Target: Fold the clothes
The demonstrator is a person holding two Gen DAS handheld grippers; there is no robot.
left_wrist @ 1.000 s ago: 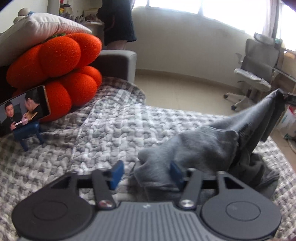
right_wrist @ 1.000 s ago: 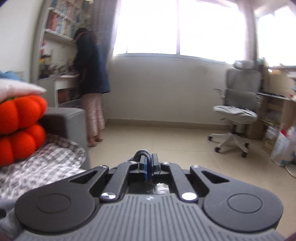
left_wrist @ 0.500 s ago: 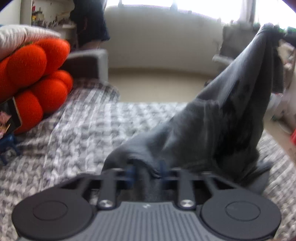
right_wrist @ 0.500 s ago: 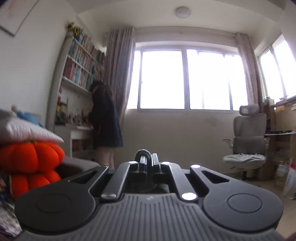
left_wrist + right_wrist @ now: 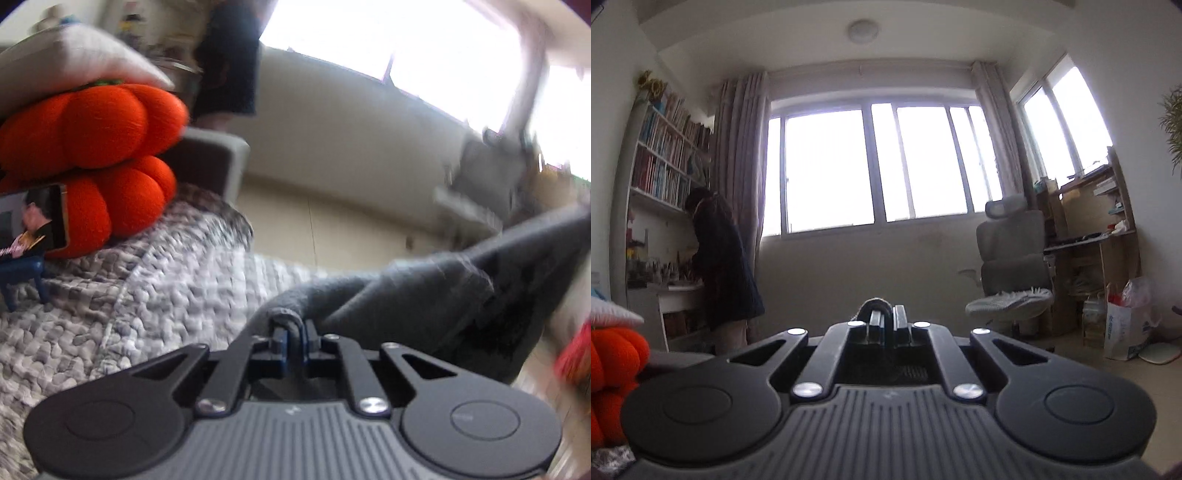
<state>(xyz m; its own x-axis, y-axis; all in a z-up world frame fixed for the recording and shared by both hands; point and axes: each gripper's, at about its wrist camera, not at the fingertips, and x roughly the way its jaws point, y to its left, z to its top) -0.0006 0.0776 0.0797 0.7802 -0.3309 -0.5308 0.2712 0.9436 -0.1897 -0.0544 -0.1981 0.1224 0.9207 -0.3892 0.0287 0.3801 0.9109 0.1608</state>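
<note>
A dark grey garment (image 5: 424, 295) is pinched at its edge by the left gripper (image 5: 291, 334), jaws closed tight; it is stretched rightward above a grey knitted blanket (image 5: 147, 288) — an orange plush pumpkin (image 5: 103, 147) sits behind; the right gripper (image 5: 886, 321) is likewise clamped on a fold of dark fabric, raised toward a bright window (image 5: 879, 166).

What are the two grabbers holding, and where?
Both pinch the dark grey fabric garment. The left gripper is shut on a rolled edge of it; the right gripper is shut on a small bunched bit.
</note>
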